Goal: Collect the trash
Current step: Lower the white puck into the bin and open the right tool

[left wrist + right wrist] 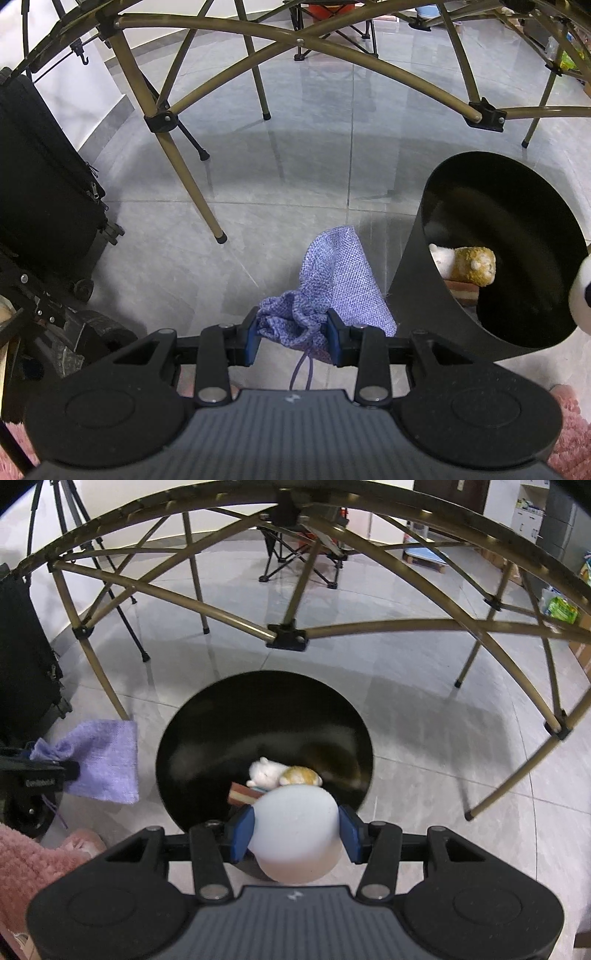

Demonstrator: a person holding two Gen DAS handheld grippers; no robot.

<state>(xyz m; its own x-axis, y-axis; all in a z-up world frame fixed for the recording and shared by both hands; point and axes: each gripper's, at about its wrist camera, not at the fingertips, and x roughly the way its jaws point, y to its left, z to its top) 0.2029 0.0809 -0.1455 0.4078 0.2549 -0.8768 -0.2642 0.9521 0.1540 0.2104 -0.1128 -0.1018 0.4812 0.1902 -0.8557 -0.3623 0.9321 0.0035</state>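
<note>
purple pouch (334, 280) pinched at its neck between the left fingers (251, 341).

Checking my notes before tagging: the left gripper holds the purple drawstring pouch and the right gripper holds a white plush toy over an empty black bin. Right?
Not quite: the black bin is not empty. The right wrist view shows a white-and-tan plush already inside.

The left gripper (291, 332) pinches the gathered neck of a purple woven pouch (338, 280), whose body hangs toward twelve o'clock; at three o'clock stands a black bin (417, 273), just beside the pouch; inside lies a white-and-brown plush toy (469, 264); at nine o'clock, a black suitcase (44, 184).
</note>
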